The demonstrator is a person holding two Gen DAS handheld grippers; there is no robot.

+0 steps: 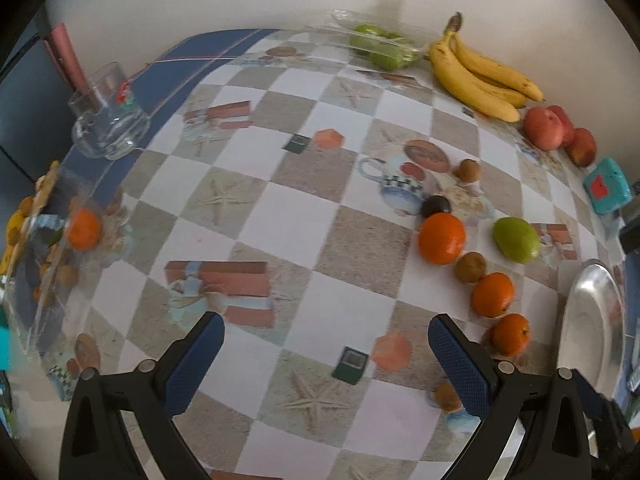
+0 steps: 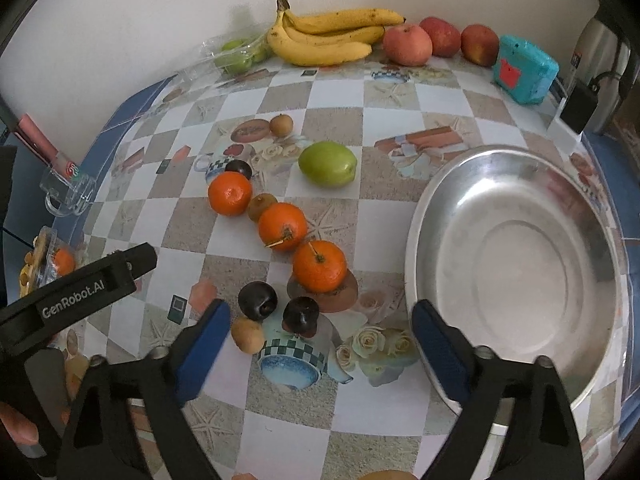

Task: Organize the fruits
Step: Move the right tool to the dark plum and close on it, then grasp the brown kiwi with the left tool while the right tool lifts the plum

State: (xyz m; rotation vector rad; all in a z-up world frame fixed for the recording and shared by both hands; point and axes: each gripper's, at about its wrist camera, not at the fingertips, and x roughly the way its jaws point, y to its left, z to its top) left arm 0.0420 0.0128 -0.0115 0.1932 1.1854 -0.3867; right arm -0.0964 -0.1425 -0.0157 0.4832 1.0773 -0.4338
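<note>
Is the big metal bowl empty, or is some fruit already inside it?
Empty. In the right wrist view the metal bowl shows only its bare shiny bottom; the oranges and dark plums lie on the tablecloth beside it.

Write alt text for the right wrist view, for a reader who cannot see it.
An open tool hovers over dark plums and three oranges on a patterned tablecloth, beside an empty metal bowl. Bananas and apples line the wall.
</note>
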